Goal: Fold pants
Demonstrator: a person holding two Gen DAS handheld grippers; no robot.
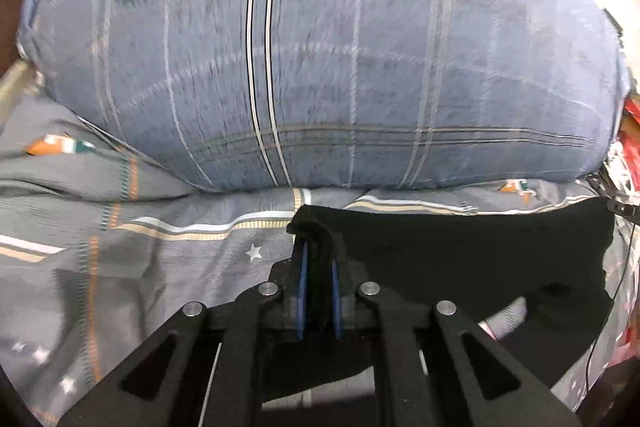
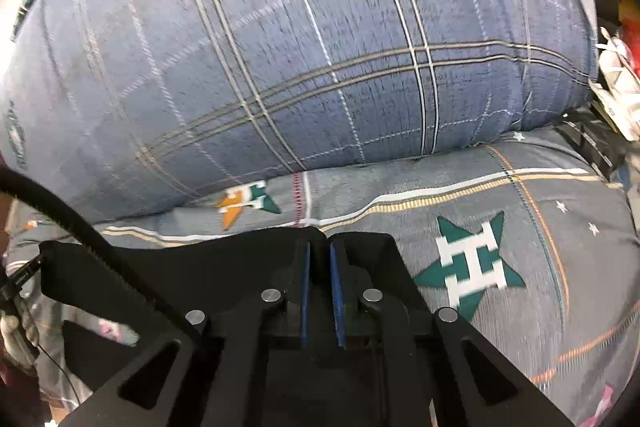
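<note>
Left wrist view: our left tongs [image 1: 319,259] are closed on a corner of the black pants [image 1: 472,259], which lie on the bedsheet [image 1: 120,267] below the plaid pillow [image 1: 320,47]. Our right tongs [image 2: 319,259] pinch the other edge. We judge the fabric light, limp and droopy, best held at corners.

Both handheld grippers point forward, low over the bedding. The left gripper [image 1: 319,251] has its blue-lined fingers [image 1: 303,279] drawn close together, pinching a bunched edge of black pants [image 1: 460,255] between them. The right gripper [image 2: 319,255] likewise has its blue pads [image 2: 306,287] nearly together, clamped on black cloth that spreads to its left.
</note>
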